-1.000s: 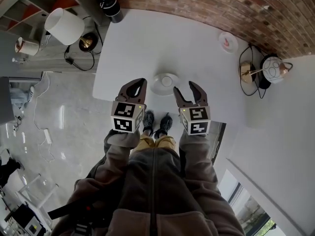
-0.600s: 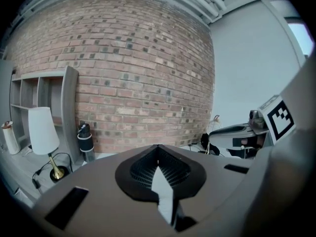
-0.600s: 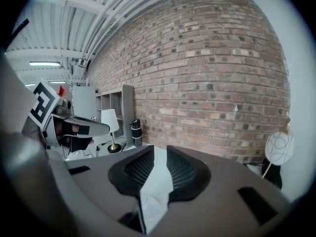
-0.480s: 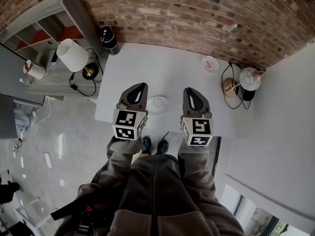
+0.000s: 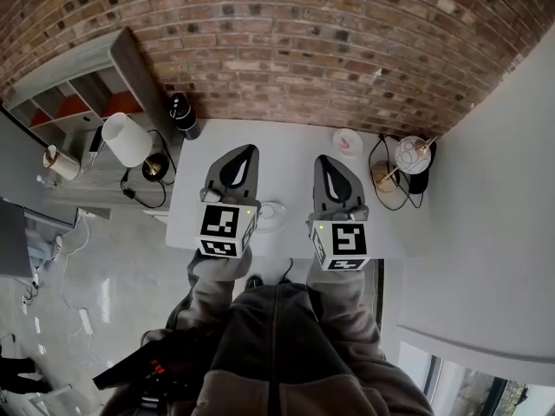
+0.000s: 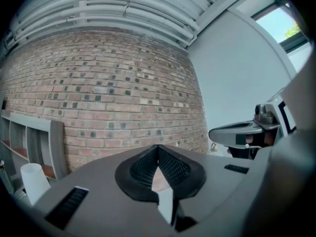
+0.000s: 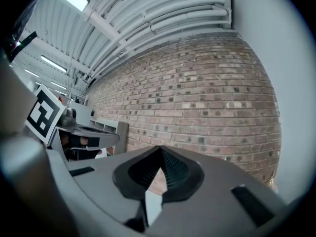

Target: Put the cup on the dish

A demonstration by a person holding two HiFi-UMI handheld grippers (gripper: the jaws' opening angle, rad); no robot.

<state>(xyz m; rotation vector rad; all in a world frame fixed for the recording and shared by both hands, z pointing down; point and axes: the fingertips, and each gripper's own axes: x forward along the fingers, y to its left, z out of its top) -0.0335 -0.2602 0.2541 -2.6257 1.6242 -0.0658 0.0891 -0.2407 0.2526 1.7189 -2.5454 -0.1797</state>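
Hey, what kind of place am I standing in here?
Probably an indoor studio or lab space furnished like a home, though that is a guess. It has an exposed brick wall, a white table with a shaded lamp nearby, and bare ceiling pipes.

Brick wall (image 5: 286, 42), upper frame: rough, matt, pale mortar joints.
Table (image 5: 286, 154) top: white, smooth, matt.
Floor (image 5: 95, 267), left of frame: grey, glossy, reflective.
Dish (image 5: 273, 217): white, looks glazed.
Left gripper (image 6: 158, 147) and right gripper (image 7: 160, 149): matt grey plastic shells with black ribbed pads (image 6: 173, 169).
Sleeves (image 5: 212, 284): soft brownish cloth.
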